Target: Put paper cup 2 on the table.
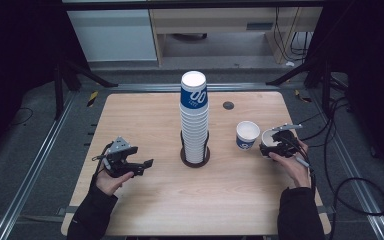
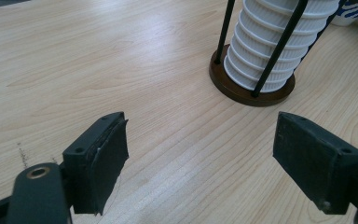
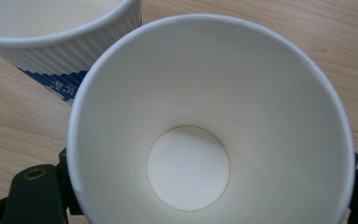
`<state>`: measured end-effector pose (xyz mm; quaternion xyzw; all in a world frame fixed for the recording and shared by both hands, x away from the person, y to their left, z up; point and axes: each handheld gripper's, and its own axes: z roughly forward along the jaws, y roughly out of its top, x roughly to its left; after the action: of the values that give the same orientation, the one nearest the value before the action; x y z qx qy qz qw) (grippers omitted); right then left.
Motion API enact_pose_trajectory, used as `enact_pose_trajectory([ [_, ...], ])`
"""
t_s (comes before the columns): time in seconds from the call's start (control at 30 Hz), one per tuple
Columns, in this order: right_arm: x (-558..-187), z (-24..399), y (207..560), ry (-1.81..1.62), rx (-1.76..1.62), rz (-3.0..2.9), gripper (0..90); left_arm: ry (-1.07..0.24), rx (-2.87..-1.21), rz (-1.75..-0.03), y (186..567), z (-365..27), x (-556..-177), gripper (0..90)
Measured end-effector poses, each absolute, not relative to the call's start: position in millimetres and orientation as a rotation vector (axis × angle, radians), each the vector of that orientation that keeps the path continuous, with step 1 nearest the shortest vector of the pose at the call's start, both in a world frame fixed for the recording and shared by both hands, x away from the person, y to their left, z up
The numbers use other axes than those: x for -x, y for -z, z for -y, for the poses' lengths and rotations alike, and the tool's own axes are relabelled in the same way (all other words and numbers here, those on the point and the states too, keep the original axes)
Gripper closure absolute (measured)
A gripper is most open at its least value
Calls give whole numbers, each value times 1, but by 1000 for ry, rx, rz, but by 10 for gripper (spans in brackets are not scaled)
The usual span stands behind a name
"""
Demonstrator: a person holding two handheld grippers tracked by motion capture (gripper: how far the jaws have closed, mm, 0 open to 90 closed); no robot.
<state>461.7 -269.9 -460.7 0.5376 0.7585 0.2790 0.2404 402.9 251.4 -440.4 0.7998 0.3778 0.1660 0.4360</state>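
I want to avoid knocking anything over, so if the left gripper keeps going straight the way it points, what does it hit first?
Probably the round brown base of the black wire holder carrying the tall stack of white ribbed paper cups. The left gripper has open fingers and bare light wooden table ahead; depth is unclear.

An open paper cup (image 3: 214,126) sits between the jaws; a second cup (image 3: 60,32) just beside it.

Ribbed white paper cups (image 1: 194,125), matt pale wood table (image 1: 145,200).
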Motion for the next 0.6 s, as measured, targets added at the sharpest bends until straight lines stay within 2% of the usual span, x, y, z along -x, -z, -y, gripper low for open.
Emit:
enact_pose_trajectory([
  [0.17,-462,271,462,-777,-1481,-2081,173,-411,-1990,-940,440,-252,-403,172],
  [0.33,-462,269,462,-784,-1453,-2136,65,-406,-1989,-936,440,-251,-403,172],
  [0.5,-458,268,459,-753,-1455,-2154,45,-409,-1989,-929,439,-251,-402,172],
  [0.6,-449,269,456,-763,-1449,-2118,64,-410,-1989,-927,439,-251,-401,172],
])
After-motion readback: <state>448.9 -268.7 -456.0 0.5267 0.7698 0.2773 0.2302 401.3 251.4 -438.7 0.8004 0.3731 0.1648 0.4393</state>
